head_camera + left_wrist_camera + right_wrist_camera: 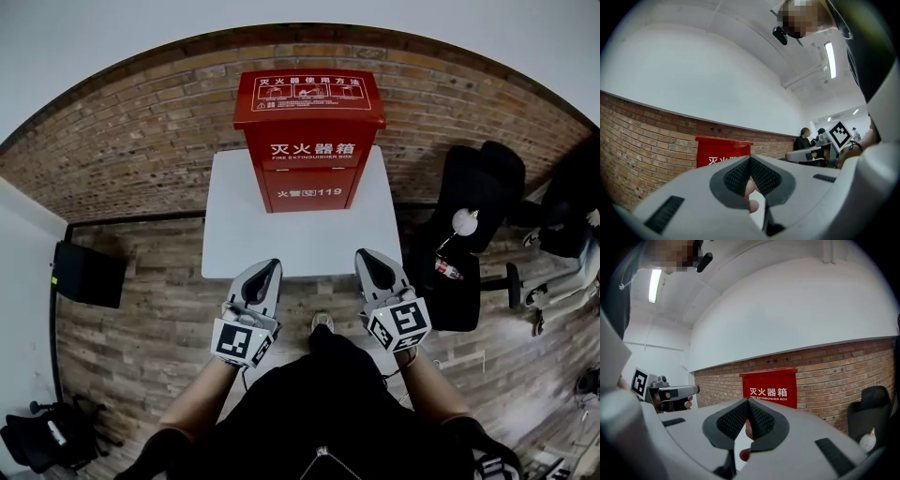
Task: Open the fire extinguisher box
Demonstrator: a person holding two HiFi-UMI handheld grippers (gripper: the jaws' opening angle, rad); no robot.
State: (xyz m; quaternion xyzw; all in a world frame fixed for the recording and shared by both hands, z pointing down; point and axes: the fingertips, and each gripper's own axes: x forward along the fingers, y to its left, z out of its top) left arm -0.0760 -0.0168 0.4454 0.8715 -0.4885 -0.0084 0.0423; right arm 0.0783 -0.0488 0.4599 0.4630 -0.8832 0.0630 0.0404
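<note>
1. A red-brown brick wall (pixel 141 141) arcs across the top of the frame, above a wooden plank floor (pixel 141 309).
2. A red metal fire extinguisher box (pixel 309 141), lid down, stands at top centre on the far side of a white square table (pixel 234 234).
3. The left gripper (pixel 271 267) and right gripper (pixel 368 257), both clenched on nothing, sit below the table's near edge, with bare tabletop between them and the box.
4. A black office chair (pixel 478 187) stands at the right and a flat black panel (pixel 89 274) at the left.

You stand before a white counter (pixel 239 239) on the wood-plank floor (pixel 141 319). Only one thing rests on it — the red fire extinguisher box (pixel 309 141), upright with its lid down, at the far edge by the brick wall (pixel 141 141).
</note>
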